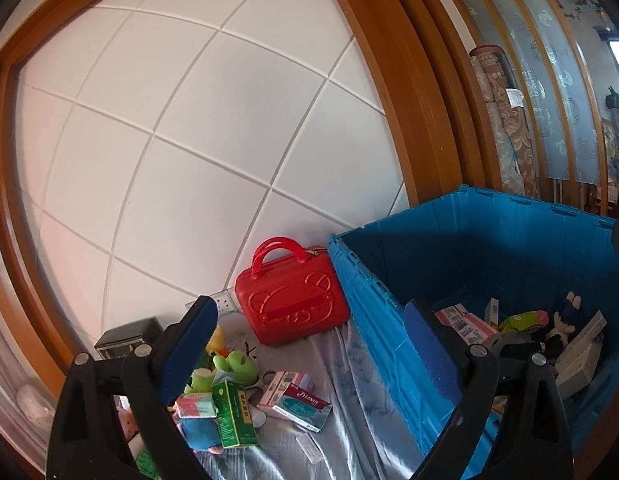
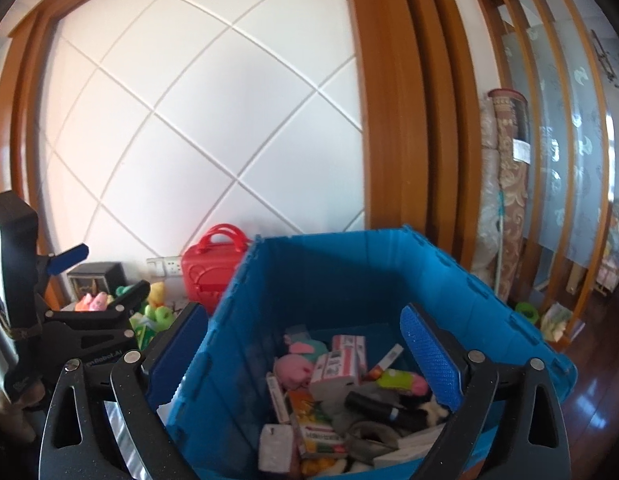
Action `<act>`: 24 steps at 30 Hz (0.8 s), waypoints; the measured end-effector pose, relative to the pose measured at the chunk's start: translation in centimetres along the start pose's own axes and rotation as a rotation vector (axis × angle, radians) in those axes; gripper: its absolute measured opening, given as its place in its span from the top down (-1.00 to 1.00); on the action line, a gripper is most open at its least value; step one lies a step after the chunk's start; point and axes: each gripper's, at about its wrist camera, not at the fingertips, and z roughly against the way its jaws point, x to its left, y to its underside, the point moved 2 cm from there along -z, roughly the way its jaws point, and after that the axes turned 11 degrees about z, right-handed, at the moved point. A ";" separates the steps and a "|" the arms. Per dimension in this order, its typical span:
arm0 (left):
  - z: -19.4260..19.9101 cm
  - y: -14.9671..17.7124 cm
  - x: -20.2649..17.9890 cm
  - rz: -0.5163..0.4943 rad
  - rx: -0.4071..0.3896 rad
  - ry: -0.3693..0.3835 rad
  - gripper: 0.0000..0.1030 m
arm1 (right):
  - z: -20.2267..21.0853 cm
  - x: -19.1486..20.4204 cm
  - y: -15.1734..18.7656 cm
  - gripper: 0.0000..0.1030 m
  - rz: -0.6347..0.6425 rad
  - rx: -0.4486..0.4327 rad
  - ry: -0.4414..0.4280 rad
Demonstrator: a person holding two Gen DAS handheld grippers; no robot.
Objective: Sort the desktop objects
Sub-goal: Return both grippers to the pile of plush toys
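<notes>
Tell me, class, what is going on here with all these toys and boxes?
A person holding a claw in each hand is sorting clutter into a blue crate. Both claws are open and hold nothing. The right claw hangs over the crate, which already holds small boxes and soft toys. The left claw points at the pile on the cloth beside the crate: a Tylenol box, a green box and plush toys. A red case stands against the wall.

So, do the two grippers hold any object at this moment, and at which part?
Nothing is held. The left gripper is open above the cloth and the blue crate's wall; the right gripper is open above the crate, with nothing between its fingers.
</notes>
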 end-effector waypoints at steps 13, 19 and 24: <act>-0.5 6.5 11.5 0.063 0.088 -0.063 -0.86 | -0.4 10.0 -1.7 -1.00 0.069 -0.027 -0.128; -0.1 12.0 20.6 0.063 0.150 -0.111 -0.86 | -3.2 18.3 -1.7 -1.00 0.092 0.017 -0.232; -0.9 15.6 29.6 0.067 0.211 -0.166 -0.86 | -6.7 26.0 -0.6 -1.00 0.090 0.107 -0.289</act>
